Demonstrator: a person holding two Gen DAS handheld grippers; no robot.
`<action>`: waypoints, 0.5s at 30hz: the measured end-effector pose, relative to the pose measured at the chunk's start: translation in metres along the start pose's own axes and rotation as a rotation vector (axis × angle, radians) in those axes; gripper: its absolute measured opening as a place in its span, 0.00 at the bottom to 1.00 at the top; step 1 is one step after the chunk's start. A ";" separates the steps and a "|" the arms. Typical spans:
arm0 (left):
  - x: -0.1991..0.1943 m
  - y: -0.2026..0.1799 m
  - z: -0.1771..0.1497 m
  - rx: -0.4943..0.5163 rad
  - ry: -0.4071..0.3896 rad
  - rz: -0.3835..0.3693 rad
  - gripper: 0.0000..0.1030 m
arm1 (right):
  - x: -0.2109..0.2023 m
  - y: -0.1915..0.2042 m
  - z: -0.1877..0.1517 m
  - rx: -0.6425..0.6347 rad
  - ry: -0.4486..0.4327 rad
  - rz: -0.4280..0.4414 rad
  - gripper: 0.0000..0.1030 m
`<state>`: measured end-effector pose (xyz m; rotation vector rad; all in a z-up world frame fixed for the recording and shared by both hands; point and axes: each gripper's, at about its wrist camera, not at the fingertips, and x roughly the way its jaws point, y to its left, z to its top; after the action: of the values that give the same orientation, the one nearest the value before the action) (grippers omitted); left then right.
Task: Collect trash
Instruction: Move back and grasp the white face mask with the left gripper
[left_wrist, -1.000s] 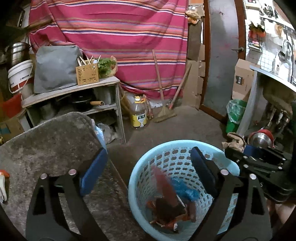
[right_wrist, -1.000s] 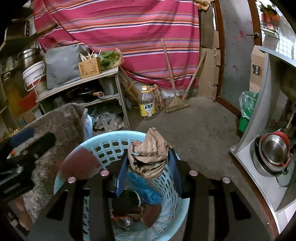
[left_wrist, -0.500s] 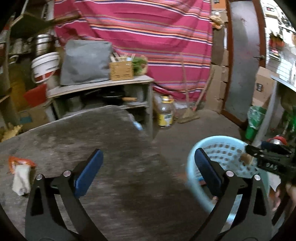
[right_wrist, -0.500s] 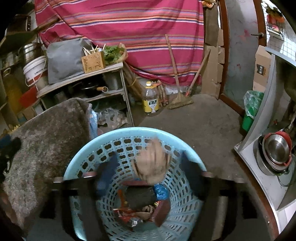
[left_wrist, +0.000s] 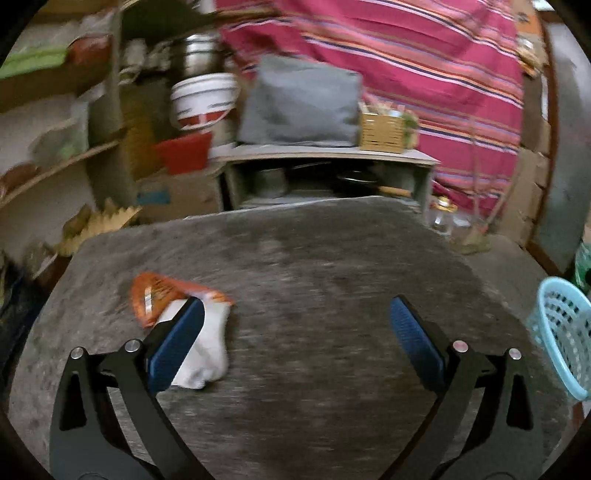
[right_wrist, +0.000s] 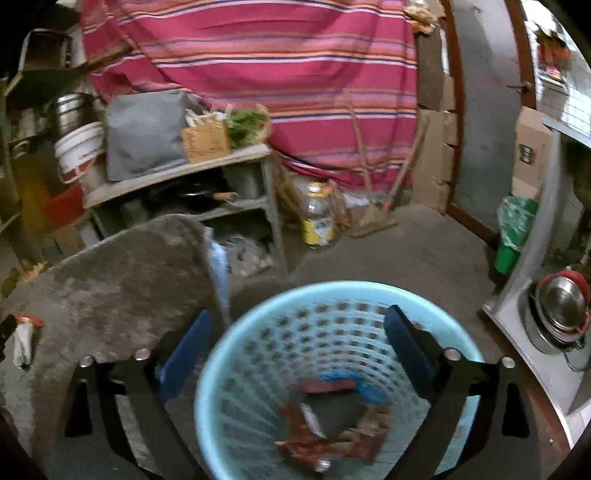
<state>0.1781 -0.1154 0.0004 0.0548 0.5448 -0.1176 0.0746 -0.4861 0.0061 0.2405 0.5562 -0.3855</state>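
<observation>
No label I can read. My right gripper (right_wrist: 297, 334), its fingers opening around nothing, hangs over the blue basket (right_wrist: 236, 373) of wrappers (right_wrist: 325, 446). Left gripper (left_wrist: 295, 325) spread wide beside the orange-and-white trash (left_wrist: 184, 317) on the desk (left_wrist: 332, 266).

Pale blue perforated plastic basket (right_wrist: 258, 332); magenta cloth hanging (right_wrist: 258, 66) striped orange, white and navy; mottled grey tabletop (left_wrist: 314, 277); blurred, seemingly orange-and-white crumpled wrapper (left_wrist: 159, 295).
</observation>
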 end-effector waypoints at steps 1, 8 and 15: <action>0.002 0.006 -0.002 -0.009 0.004 0.011 0.94 | 0.001 0.013 -0.001 -0.021 -0.006 0.021 0.95; 0.040 0.050 -0.017 0.015 0.087 0.120 0.94 | 0.023 0.088 -0.011 -0.132 0.040 0.090 0.95; 0.076 0.070 -0.027 -0.043 0.247 0.011 0.68 | 0.041 0.136 -0.014 -0.154 0.069 0.142 0.95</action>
<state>0.2373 -0.0514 -0.0611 0.0306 0.7934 -0.0888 0.1566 -0.3708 -0.0117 0.1446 0.6300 -0.1957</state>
